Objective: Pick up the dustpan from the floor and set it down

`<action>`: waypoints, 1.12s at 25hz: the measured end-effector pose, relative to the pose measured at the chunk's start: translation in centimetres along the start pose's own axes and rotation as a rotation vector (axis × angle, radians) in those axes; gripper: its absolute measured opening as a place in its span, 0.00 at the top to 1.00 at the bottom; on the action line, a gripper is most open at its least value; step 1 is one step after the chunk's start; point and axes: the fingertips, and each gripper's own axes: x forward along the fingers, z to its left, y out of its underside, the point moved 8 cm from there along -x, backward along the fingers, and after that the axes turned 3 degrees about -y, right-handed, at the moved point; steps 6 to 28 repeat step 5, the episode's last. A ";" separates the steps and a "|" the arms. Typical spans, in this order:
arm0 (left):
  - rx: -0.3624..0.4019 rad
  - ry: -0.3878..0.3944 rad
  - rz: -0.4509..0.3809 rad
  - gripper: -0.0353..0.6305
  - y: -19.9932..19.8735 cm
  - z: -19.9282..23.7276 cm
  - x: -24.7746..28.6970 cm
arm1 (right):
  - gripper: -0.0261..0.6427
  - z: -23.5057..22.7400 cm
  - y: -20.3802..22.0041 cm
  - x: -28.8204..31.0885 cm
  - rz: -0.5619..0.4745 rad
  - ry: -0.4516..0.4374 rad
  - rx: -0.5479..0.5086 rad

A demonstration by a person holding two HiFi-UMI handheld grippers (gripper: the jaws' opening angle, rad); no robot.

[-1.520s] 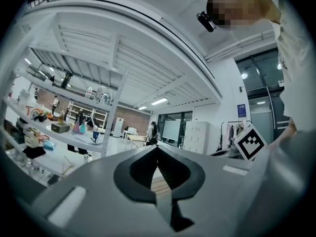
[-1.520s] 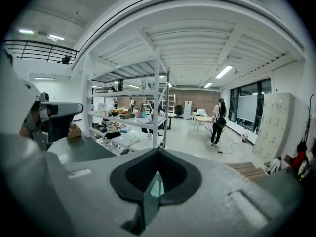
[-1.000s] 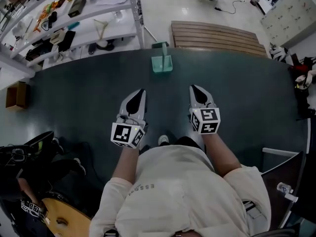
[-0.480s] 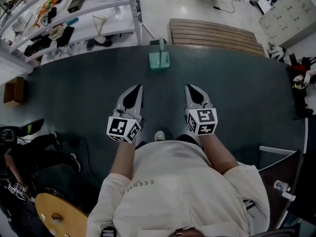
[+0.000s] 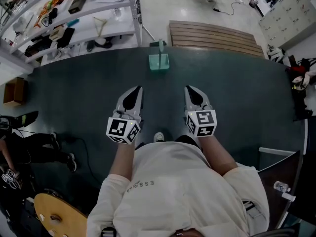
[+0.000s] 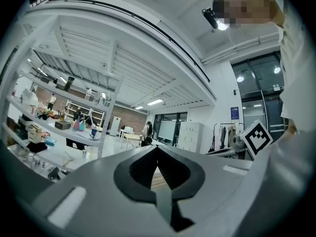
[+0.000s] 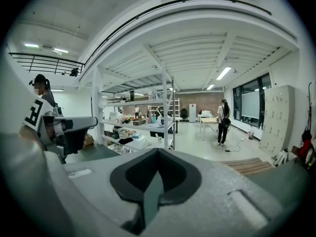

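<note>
Fingers (image 6: 89, 191) closed — left gripper (image 5: 139, 88), right gripper (image 5: 187, 87) — dustpan (image 5: 159, 61) (teal) ahead.

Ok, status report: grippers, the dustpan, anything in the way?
Left gripper shut, empty. Right gripper shut, empty. Dustpan on the dark floor mat, ahead of both, untouched. Nothing between grippers and dustpan.

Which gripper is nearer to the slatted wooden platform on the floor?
Right. In the head view the right gripper is just below the left end of the slatted wooden platform. The left gripper is farther off, down and left of the teal dustpan.
</note>
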 end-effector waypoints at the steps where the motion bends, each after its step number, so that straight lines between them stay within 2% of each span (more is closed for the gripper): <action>1: 0.003 0.007 0.004 0.93 0.1 -0.1 -0.1 | 0.97 0.1 0.1 -0.1 -0.001 0.001 0.001; 5: 0.006 0.027 0.010 0.93 0.4 -0.6 -0.2 | 0.97 0.2 0.1 -0.4 -0.005 0.002 0.004; 28: 0.006 0.027 0.010 0.93 0.4 -0.6 -0.2 | 0.97 0.2 0.1 -0.4 -0.005 0.002 0.004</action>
